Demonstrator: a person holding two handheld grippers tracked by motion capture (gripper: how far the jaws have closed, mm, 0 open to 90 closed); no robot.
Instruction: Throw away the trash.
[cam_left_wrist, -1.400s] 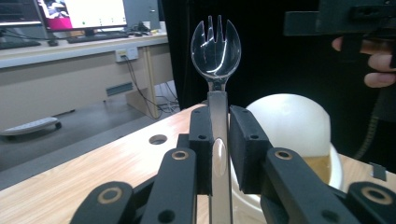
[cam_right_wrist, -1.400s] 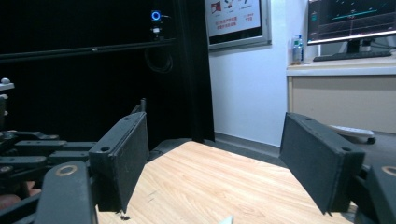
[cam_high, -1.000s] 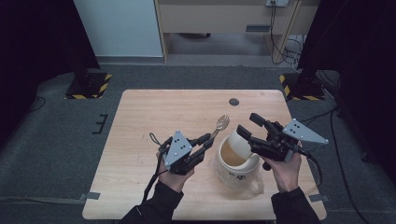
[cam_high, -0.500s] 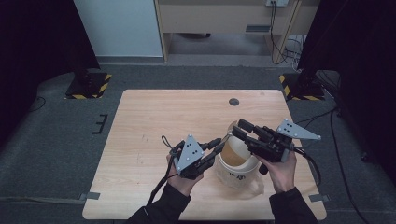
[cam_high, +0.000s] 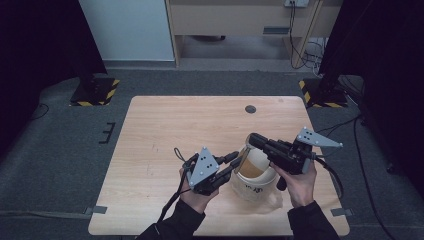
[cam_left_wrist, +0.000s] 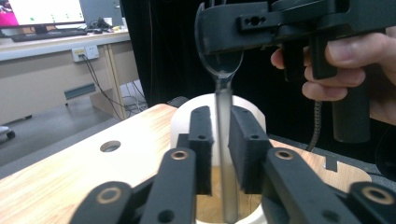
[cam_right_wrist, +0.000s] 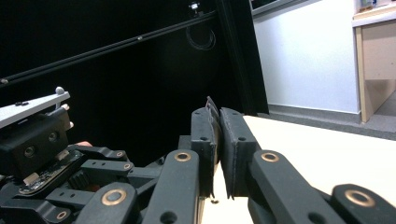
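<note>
Spoon (cam_left_wrist: 223, 88), clamped in left gripper (cam_high: 235, 161), has lowered toward cup (cam_high: 255, 181); right gripper (cam_high: 251, 140) seemingly pinches its bowl.

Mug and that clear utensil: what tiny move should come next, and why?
Probably ease the left gripper open. Its jaws clamp the handle of the clear utensil above the mug, while the right gripper seems shut on the utensil's head, so both hold one piece.

Grey carpet floor (cam_high: 60, 150), wooden desk (cam_high: 240, 20), white panel (cam_high: 125, 30) behind.
</note>
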